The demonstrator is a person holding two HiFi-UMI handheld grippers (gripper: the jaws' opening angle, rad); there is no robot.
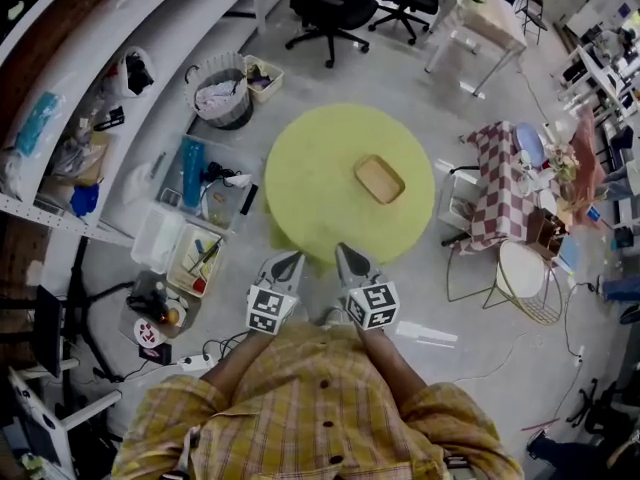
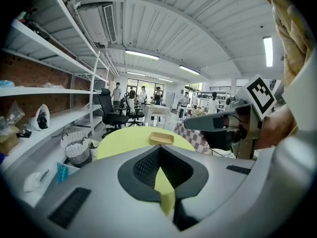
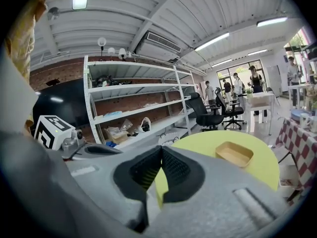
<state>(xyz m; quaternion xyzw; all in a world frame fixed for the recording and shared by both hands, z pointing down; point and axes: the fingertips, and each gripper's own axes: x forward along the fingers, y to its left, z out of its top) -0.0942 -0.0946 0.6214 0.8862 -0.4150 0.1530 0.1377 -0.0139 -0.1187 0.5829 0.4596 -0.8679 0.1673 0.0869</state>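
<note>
Far left: white shelf (image 1: 90, 78) with clutter, and on the floor beside it a clear bin (image 1: 205, 178) of tools and a wire basket (image 1: 222, 93). Left tongs (image 1: 288, 263) clenched: in the left gripper view the tips meet (image 2: 159, 148) with nothing gripped, only yellow-green showing through the gap lower down. They hang just over the near edge of the round yellow-green bench (image 1: 320, 178), touching nothing. Right tongs (image 1: 350, 258) sit just beside them, same height, also clenched and empty, tips together (image 3: 161, 148) in the right gripper view. Both point out across the bench (image 2: 124, 138). Tan tray (image 1: 379, 179) is the only thing on the bench, right of centre, flat, looks empty, well apart from both tongs; it's dead ahead of the left (image 2: 161, 138) and ahead-right of the right (image 3: 234, 153). Right of the bench: a table with a checked cloth (image 1: 500, 183), then a white wire chair (image 1: 527, 280). Black office chair (image 1: 325, 3) beyond the far edge.
</note>
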